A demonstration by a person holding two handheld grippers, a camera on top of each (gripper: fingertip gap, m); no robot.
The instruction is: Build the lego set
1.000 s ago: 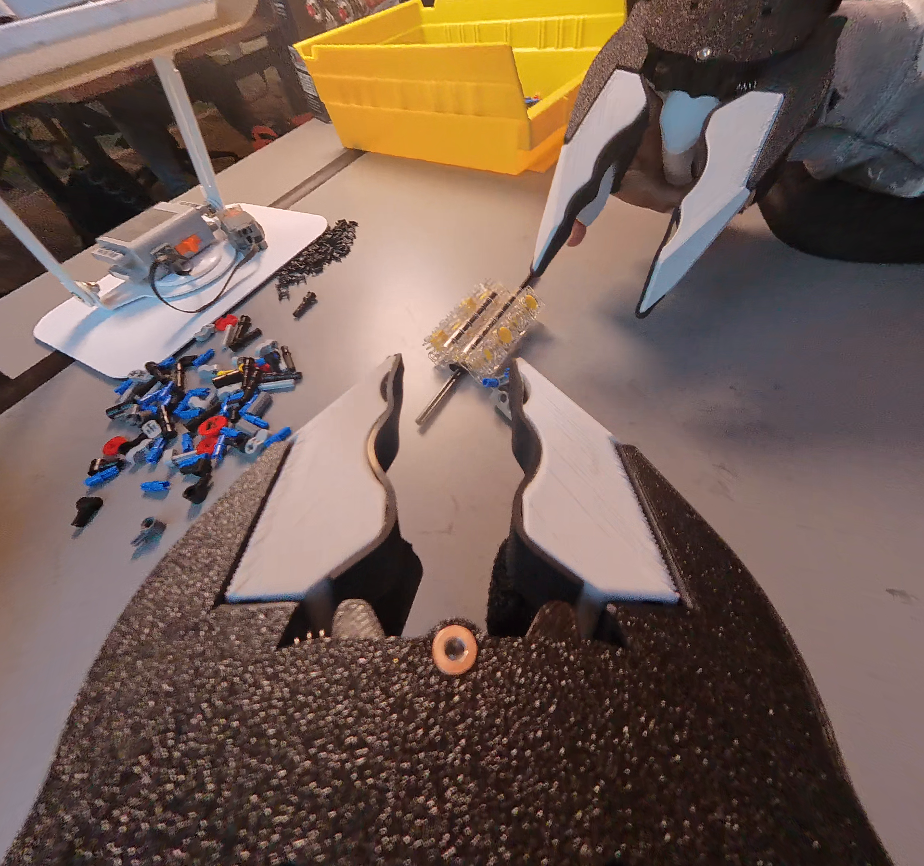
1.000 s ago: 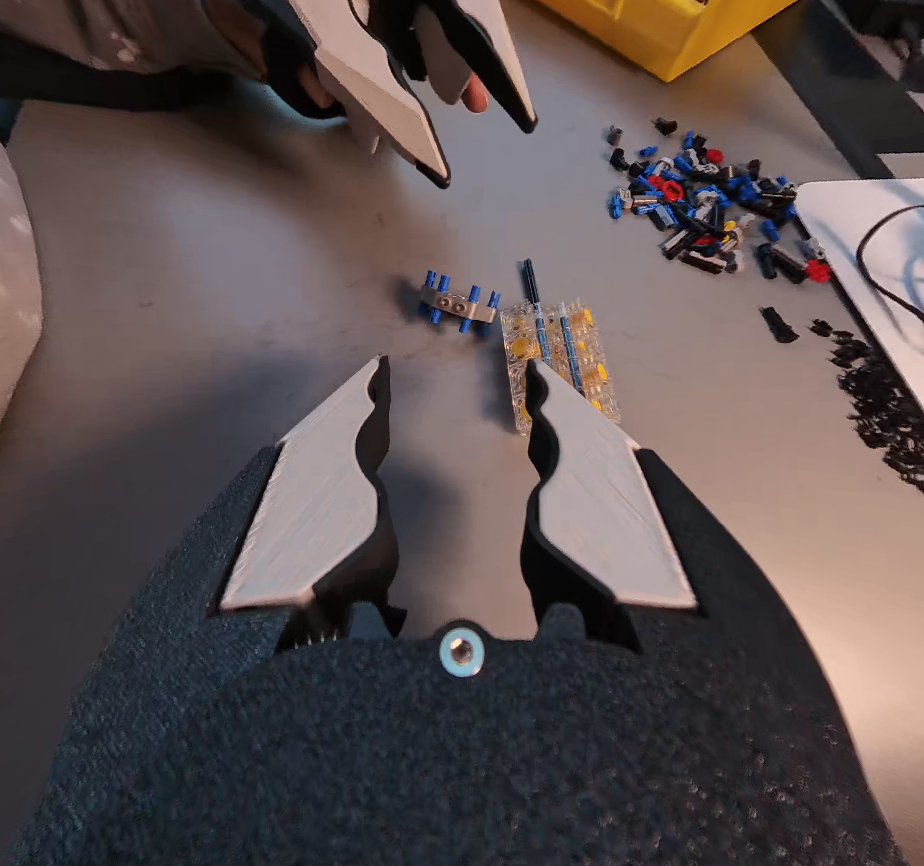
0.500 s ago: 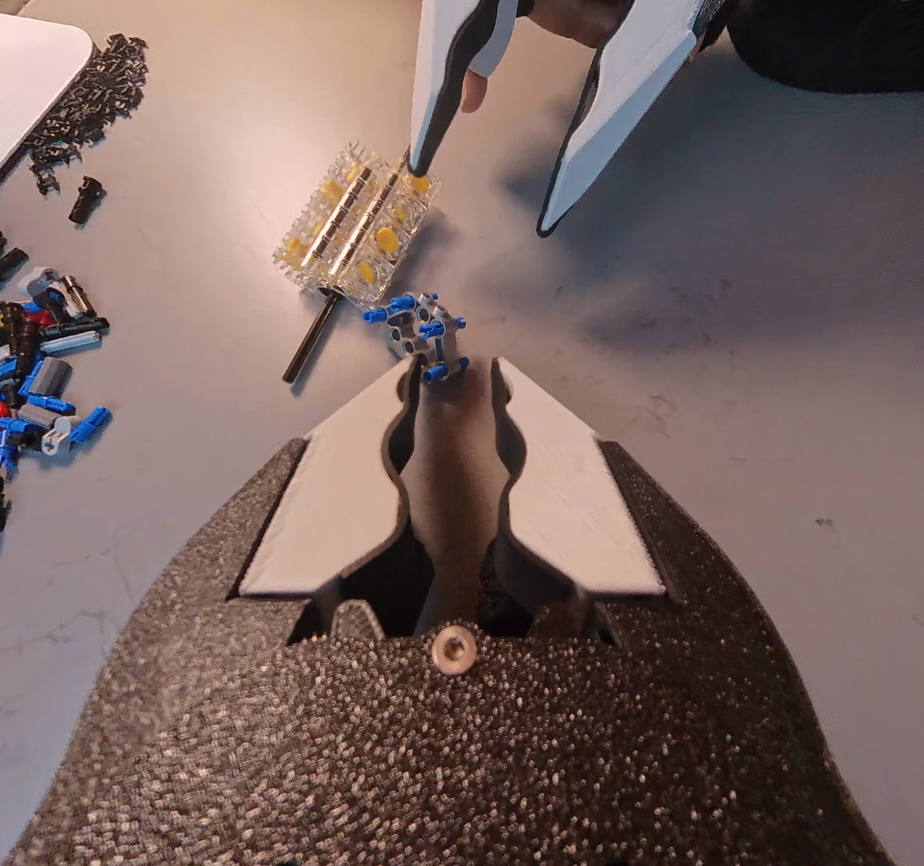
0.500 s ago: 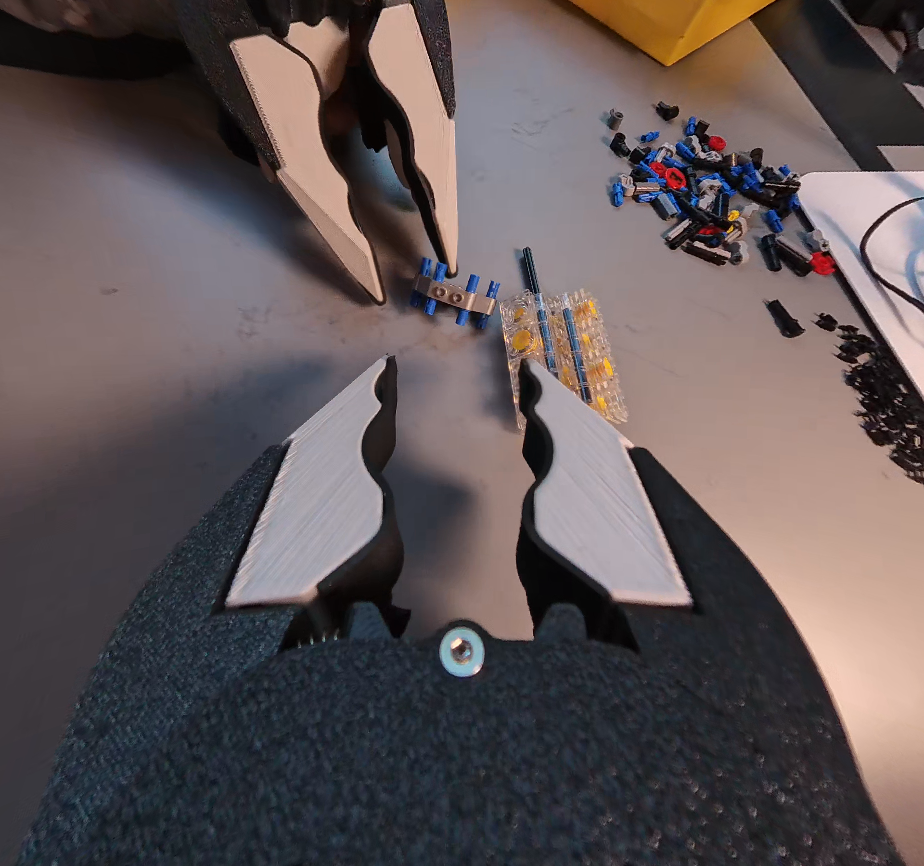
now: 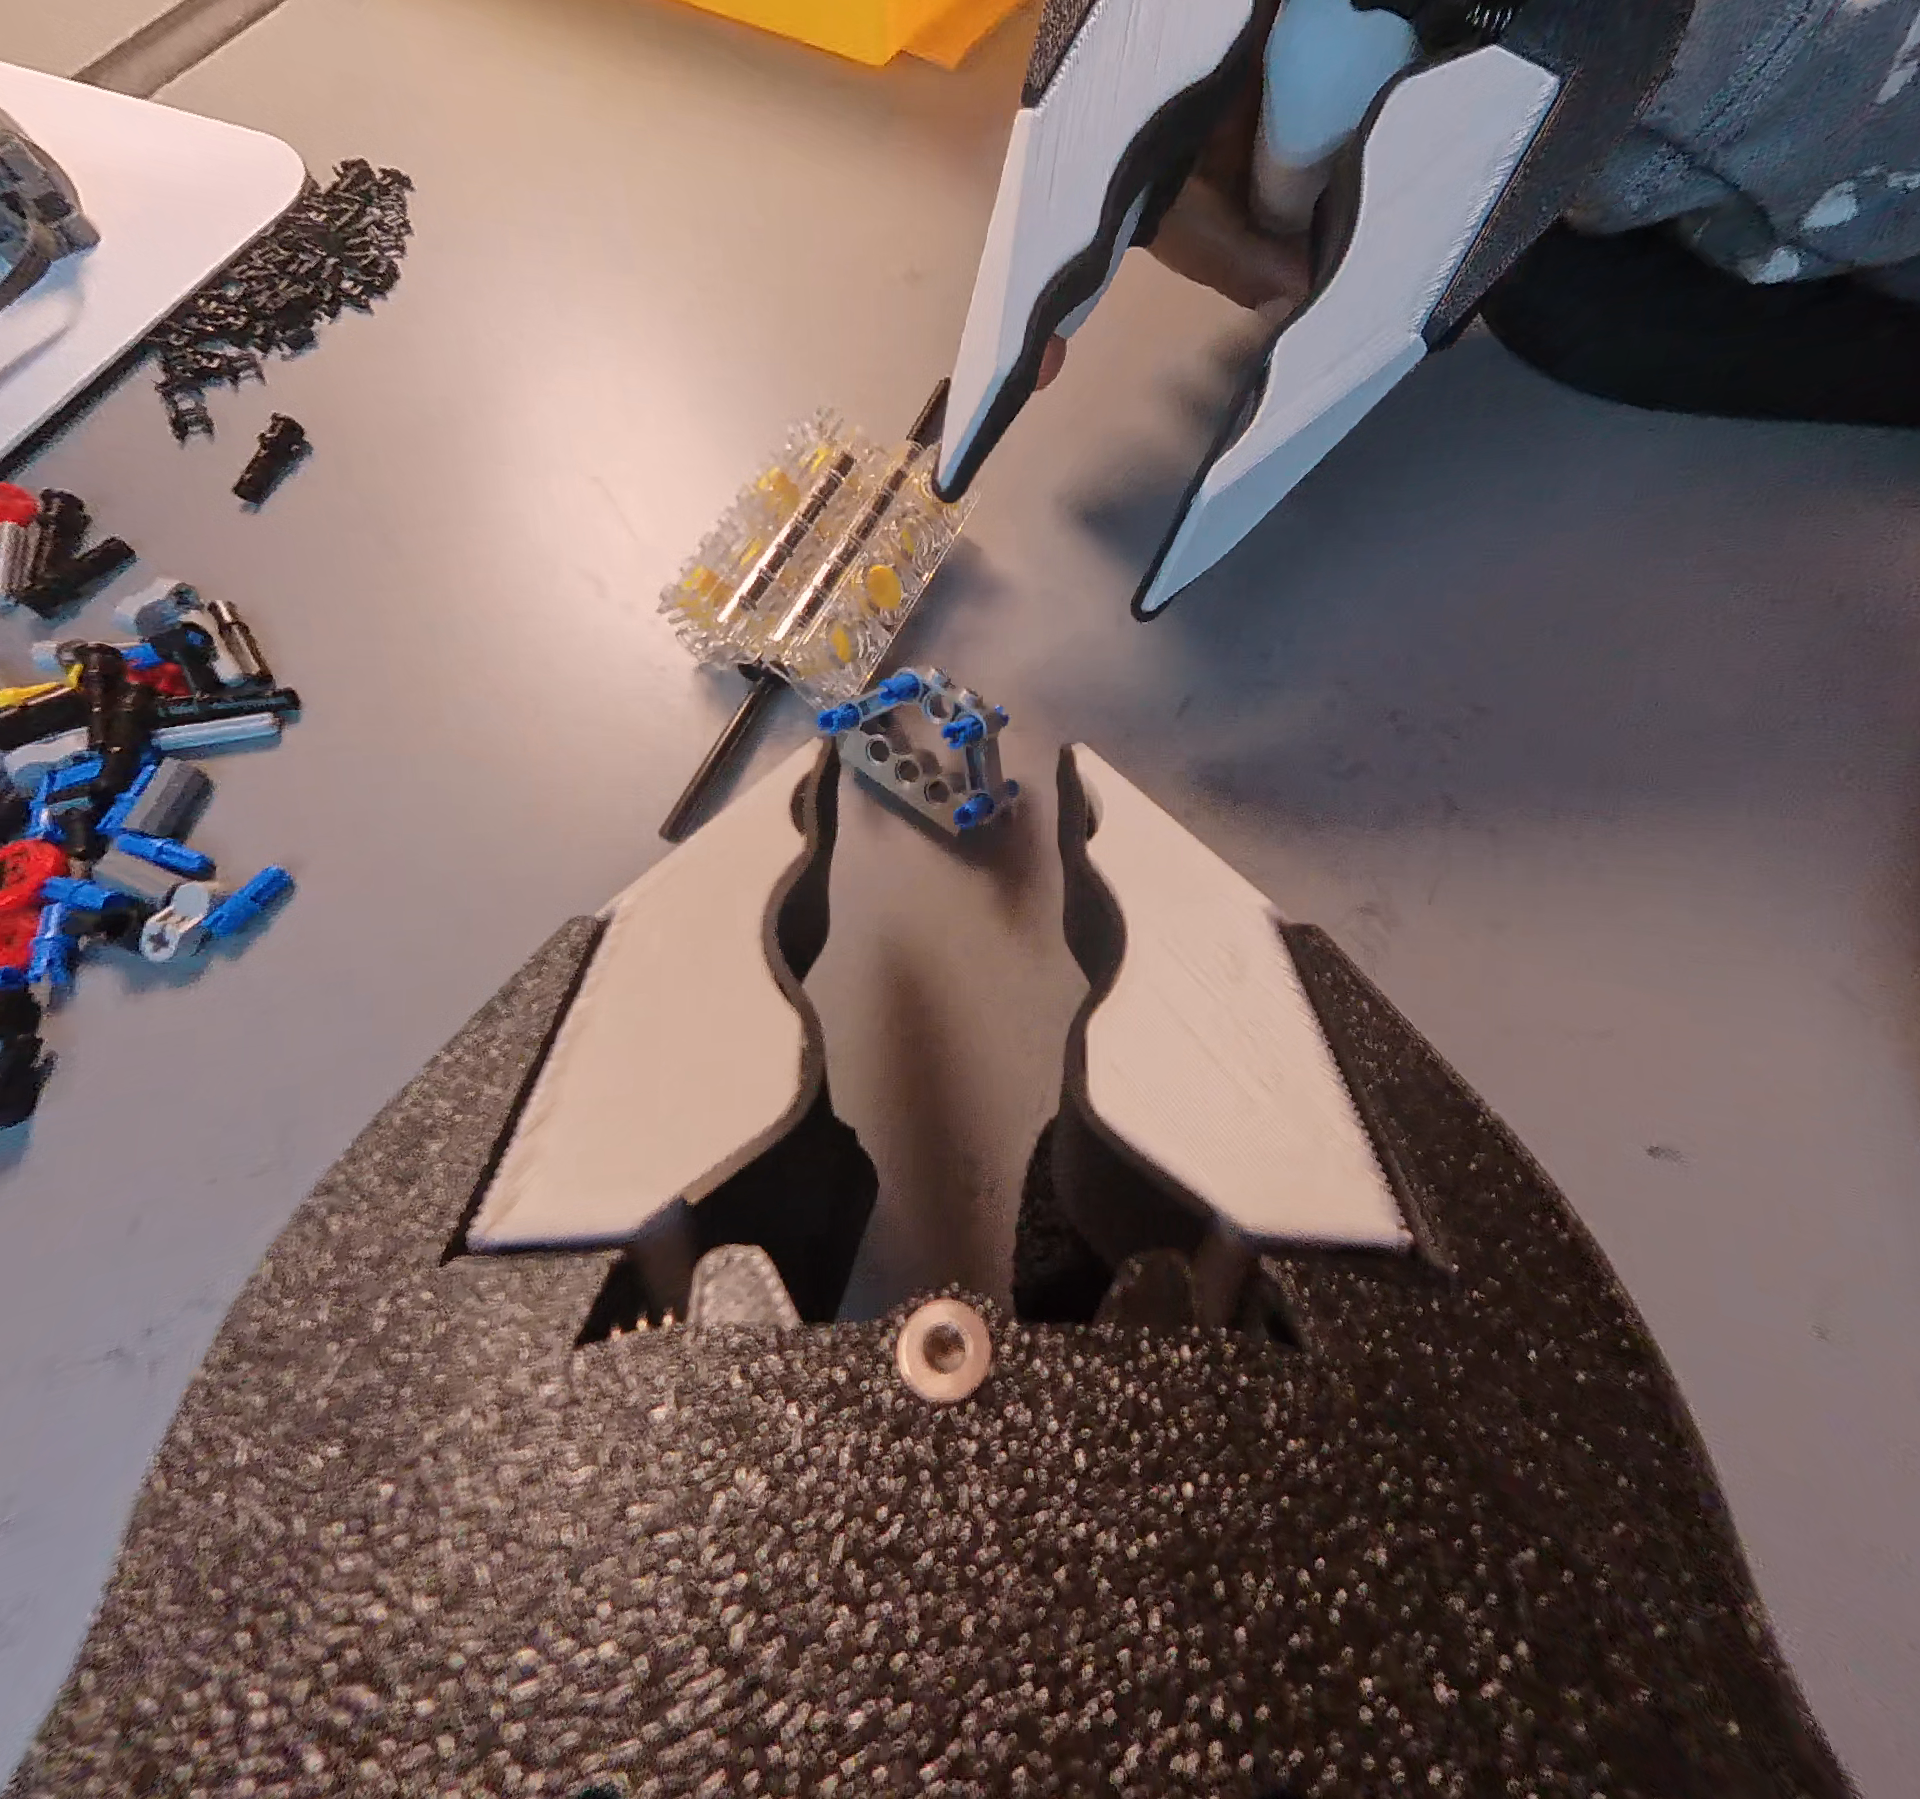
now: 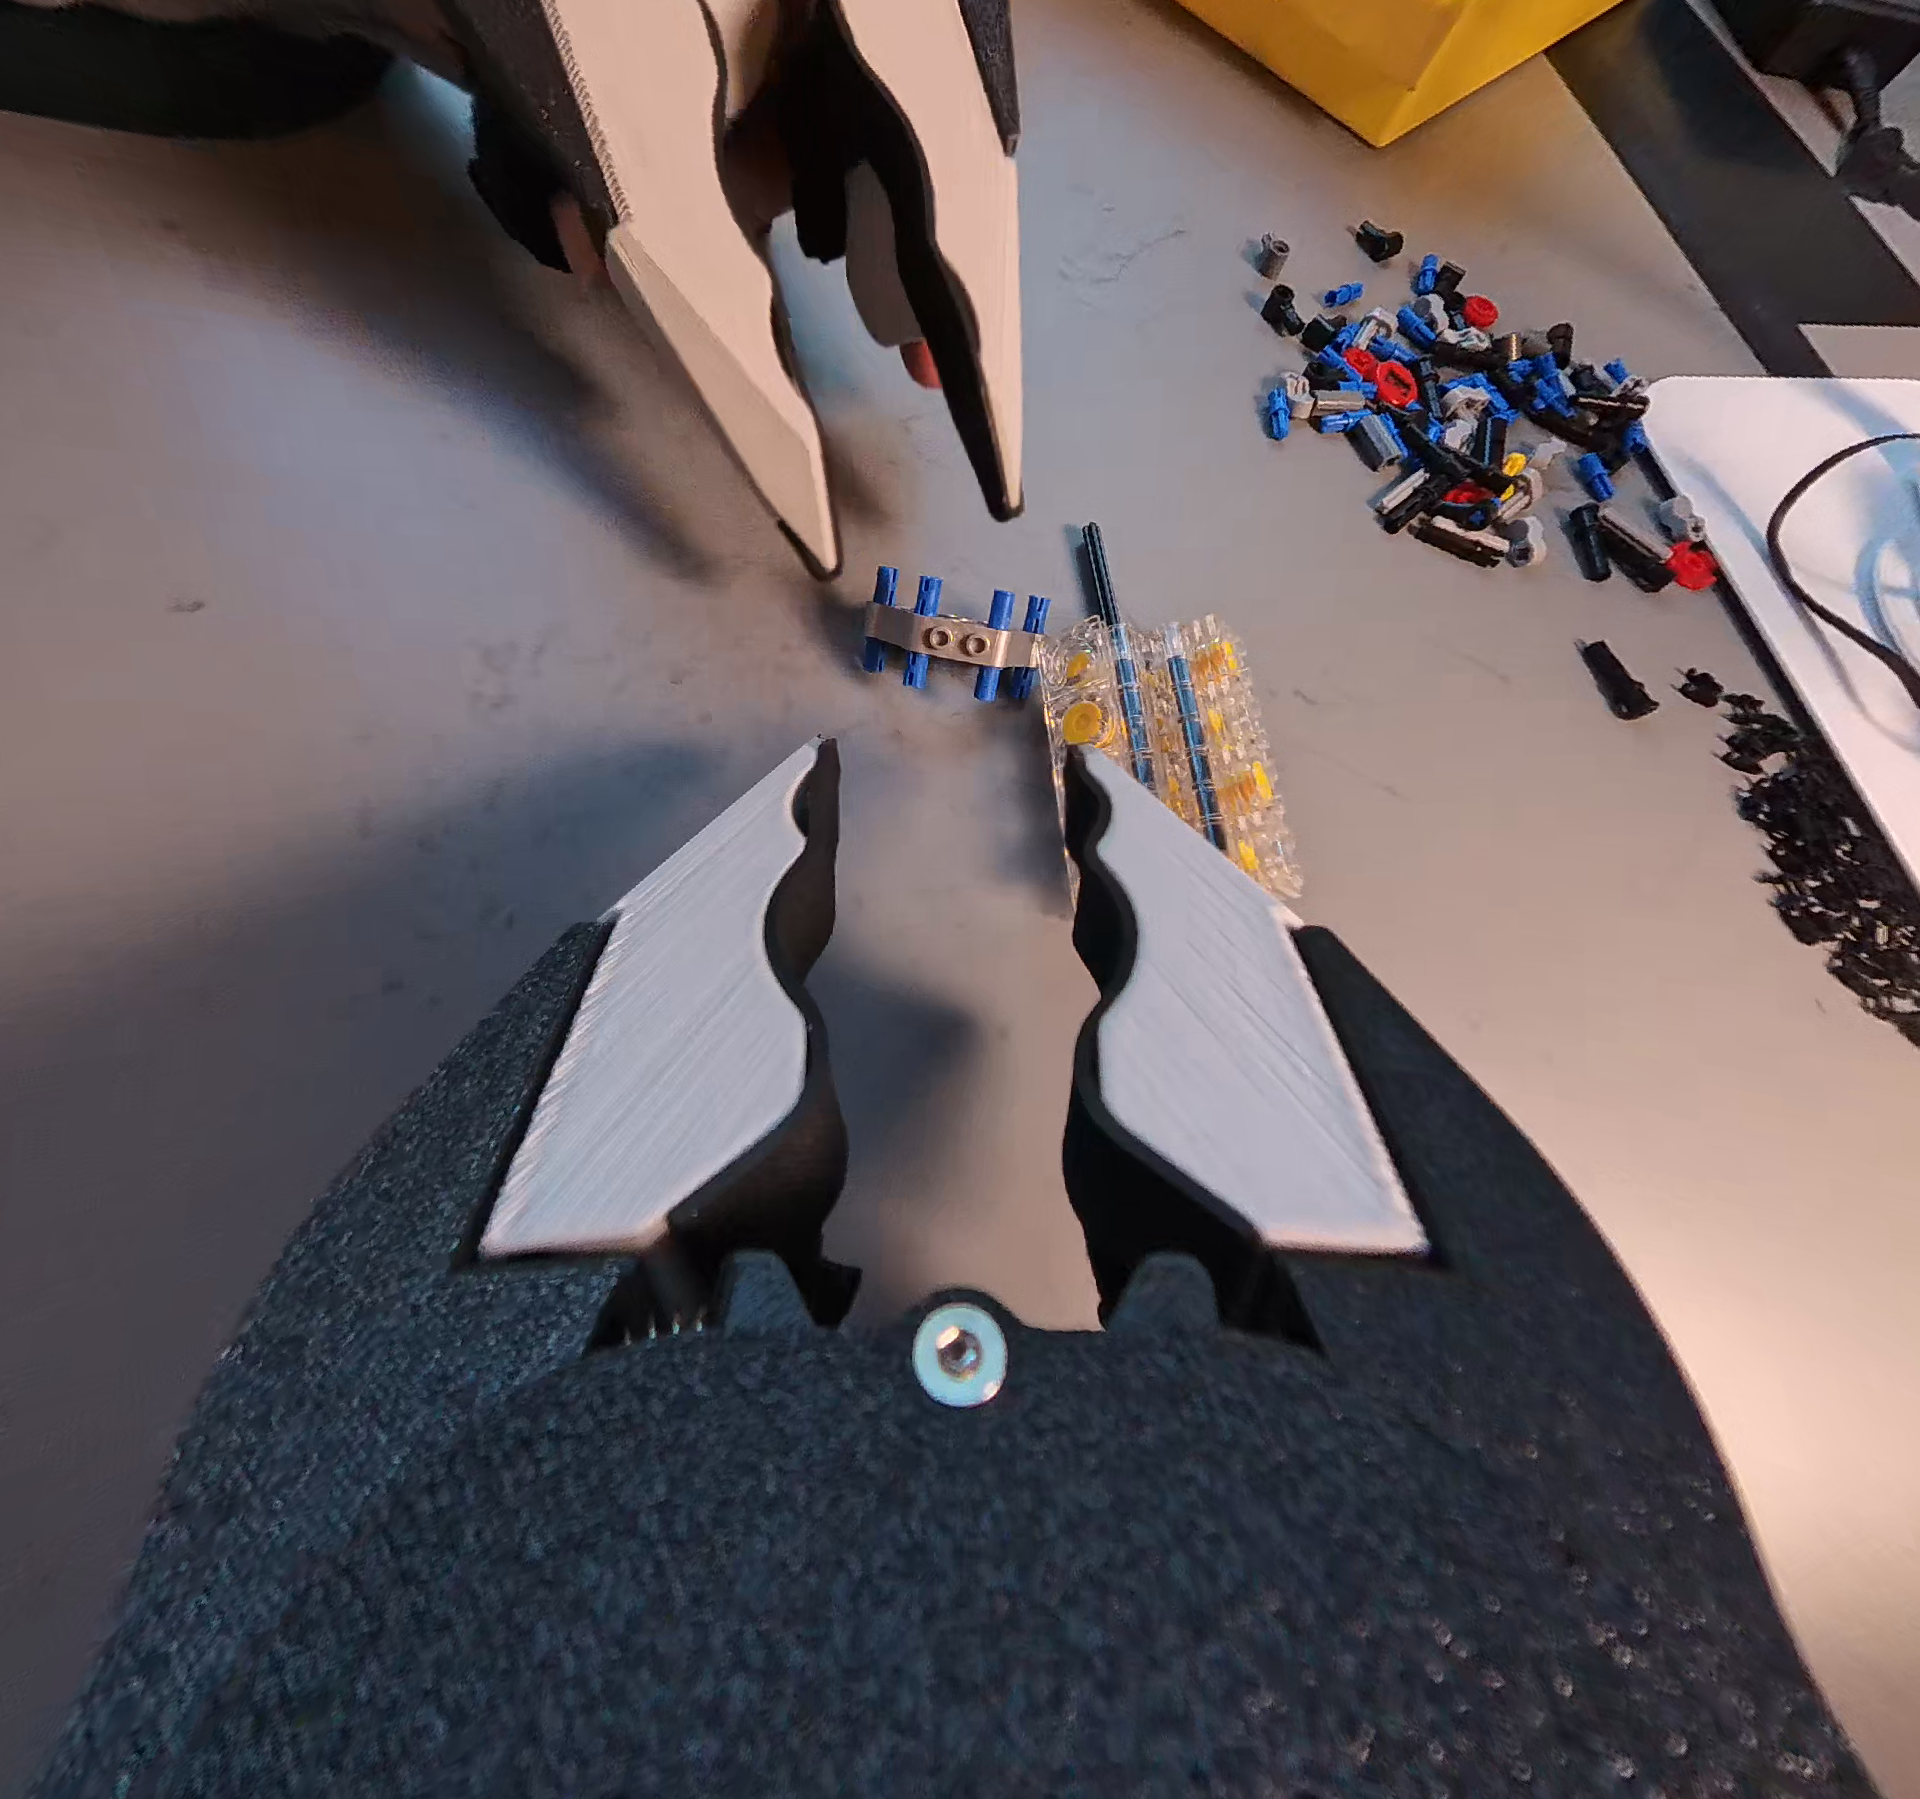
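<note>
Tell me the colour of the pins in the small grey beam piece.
Blue. The pins of the grey beam piece show best in the right wrist view.

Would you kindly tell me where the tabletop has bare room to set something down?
The grey tabletop is bare beside the grey beam with blue pins, away from the clear yellow-studded block. Crowded: the heap of small blue, black and red parts and black link pile by the white plate.

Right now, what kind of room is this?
Probably a workshop or hobby bench: a grey table strewn with small plastic building parts, a yellow bin holding more, and a clear half-built block.
</note>
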